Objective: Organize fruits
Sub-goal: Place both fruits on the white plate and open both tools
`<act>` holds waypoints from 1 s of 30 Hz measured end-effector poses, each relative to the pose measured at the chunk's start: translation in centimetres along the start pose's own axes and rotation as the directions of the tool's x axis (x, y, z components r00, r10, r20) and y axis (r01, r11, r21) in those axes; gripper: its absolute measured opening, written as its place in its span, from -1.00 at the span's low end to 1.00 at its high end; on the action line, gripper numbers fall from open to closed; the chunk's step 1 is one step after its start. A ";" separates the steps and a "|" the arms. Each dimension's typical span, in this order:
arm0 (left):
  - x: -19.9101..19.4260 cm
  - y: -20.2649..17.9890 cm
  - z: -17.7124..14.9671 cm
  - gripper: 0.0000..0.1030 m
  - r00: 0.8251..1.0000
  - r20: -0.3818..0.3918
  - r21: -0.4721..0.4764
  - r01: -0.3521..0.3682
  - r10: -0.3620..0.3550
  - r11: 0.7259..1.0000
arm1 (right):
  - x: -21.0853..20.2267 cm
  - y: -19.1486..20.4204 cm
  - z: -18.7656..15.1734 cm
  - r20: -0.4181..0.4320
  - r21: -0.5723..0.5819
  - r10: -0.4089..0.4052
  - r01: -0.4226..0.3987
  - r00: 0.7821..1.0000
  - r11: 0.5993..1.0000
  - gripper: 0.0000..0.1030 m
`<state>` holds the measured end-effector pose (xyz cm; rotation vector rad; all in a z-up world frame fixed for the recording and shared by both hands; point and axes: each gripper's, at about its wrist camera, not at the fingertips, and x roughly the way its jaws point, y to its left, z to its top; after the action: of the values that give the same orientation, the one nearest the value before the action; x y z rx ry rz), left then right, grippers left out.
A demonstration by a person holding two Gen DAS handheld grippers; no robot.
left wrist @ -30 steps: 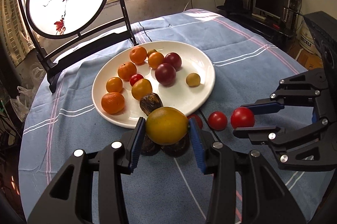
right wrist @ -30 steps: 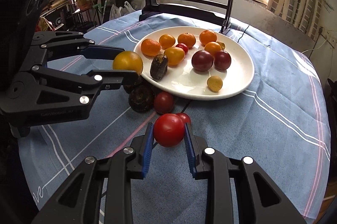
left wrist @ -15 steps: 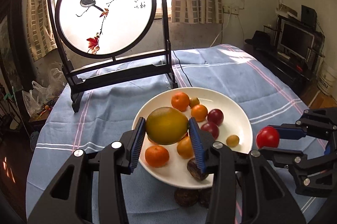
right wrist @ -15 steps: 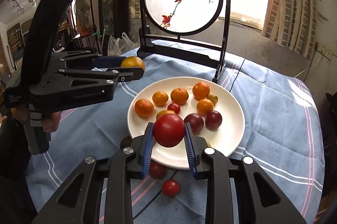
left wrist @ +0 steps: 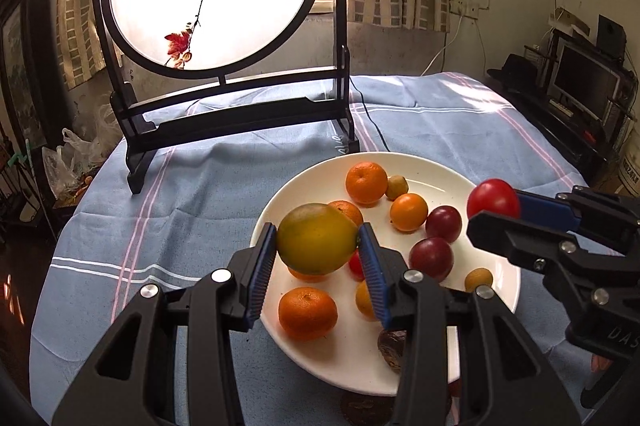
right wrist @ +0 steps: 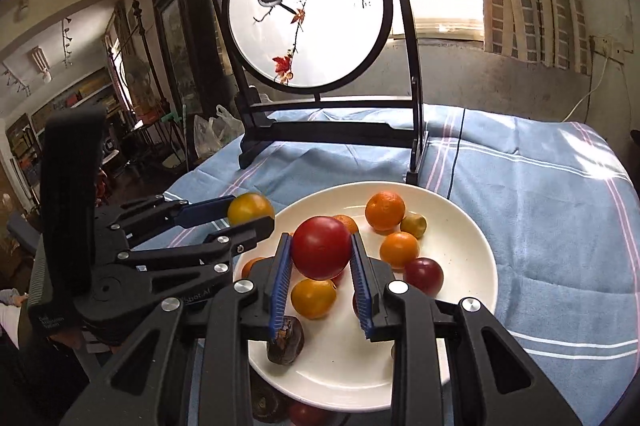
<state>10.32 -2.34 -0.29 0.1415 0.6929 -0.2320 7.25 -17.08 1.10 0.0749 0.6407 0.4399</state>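
- Left gripper (left wrist: 318, 258) is seen clamped on a yellow-green fruit (left wrist: 317, 244), both blue pads pressed to its sides; the fruit is held in the air above the near-left part of the white plate (left wrist: 452, 181).
- Right gripper (right wrist: 322, 272) is clamped on a red tomato (right wrist: 322, 253), likewise held above the plate (over the fruit already lying there).
- A second ago both fruits were gripped low, just above the cloth in front of the plate; since then both have been lifted and carried over the rim.
- The carry is judged all but done; lowering and release remain.
- Oranges, dark red plums and small yellow fruits crowd the plate, so a bare patch is likely needed for each drop.
- Below the near rim, dark fruits (right wrist: 260, 404) and another small tomato (right wrist: 306, 414) are left on the blue tablecloth (left wrist: 200, 185), so more trips are expected.
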 end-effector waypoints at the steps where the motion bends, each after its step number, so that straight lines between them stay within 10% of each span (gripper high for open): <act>1: 0.2 -0.1 -0.1 -0.20 1.000 -0.006 0.000 -0.001 0.001 1.000 | 0.2 -0.1 -0.1 -0.002 -0.001 -0.007 0.007 1.000 1.000 -0.44; 30: 2.1 -1.3 -1.0 -0.20 0.998 -0.037 0.047 -0.046 0.048 0.998 | 3.4 -1.3 -1.3 -0.007 0.081 -0.078 0.078 0.997 0.994 -0.43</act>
<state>10.94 -3.77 -2.49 0.2068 0.7218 -0.2004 9.43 -16.92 -2.13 0.1257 0.6629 0.3390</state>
